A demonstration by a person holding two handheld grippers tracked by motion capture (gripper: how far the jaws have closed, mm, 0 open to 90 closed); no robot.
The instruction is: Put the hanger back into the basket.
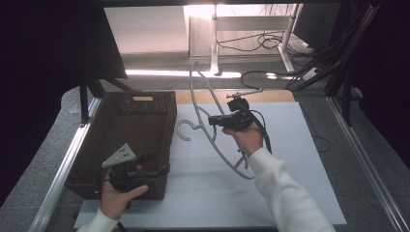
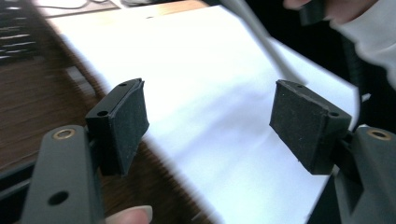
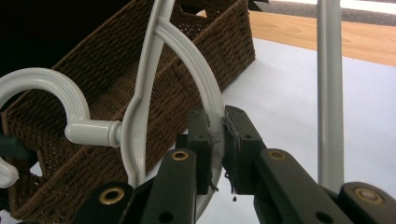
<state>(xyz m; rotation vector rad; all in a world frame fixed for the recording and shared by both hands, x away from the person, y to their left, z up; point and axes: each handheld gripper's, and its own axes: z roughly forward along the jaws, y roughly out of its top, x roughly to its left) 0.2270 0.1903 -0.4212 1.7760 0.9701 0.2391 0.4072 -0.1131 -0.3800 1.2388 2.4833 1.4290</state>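
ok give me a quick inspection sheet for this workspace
surface: white mat on the table, wooden strip along its far edge
job's things: white plastic hanger lifted above the mat, hook pointing toward the woven basket at the mat's left side
clutter: nothing seen on the mat
grippers: right tongs shut on the hanger's curved arm; left tongs open with nothing between them, at the basket's near edge
cables: black cable trails from the right tongs along the hand; more black cables on the floor beyond the table
surroundings: metal rails along the table's sides, a white-legged table farther back, dark panels left and right
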